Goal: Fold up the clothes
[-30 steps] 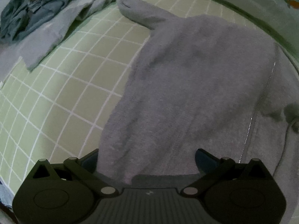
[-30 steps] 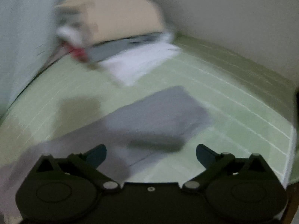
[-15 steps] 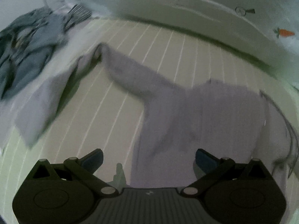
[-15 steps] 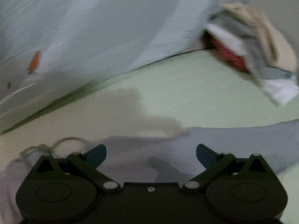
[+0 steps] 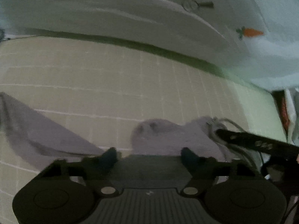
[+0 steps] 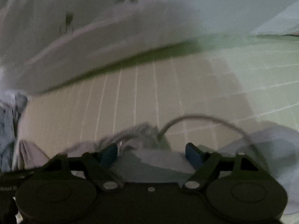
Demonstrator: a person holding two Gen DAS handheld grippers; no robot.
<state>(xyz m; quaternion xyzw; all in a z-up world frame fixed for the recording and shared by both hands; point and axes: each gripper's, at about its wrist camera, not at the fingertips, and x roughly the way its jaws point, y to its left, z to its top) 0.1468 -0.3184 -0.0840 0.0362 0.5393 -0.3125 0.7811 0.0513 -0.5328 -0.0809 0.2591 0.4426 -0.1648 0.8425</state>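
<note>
While blur smears both views, grippers: left gripper (image 5: pixel 149 154) and right gripper (image 6: pixel 152 154) have just been narrowing, jaws parted, grey cloth between them; pinch unclear.
Garment: grey hooded sweatshirt (image 5: pixel 168 136) lies on the green checked sheet (image 5: pixel 112 74), sleeve (image 5: pixel 41 134) spread left.
Drawstring: cord (image 6: pixel 205 117) loops upward.
Beyond: pale carrot-print fabric (image 5: pixel 250 32).

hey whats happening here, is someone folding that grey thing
Yes. A person with a gripper in each hand is working on a grey hoodie spread on a green checked sheet. Both grippers are at its top edge near the drawstring. The left gripper and the right gripper have just been closing, with grey cloth between the fingers of each, but neither is clearly pinching it yet.
</note>
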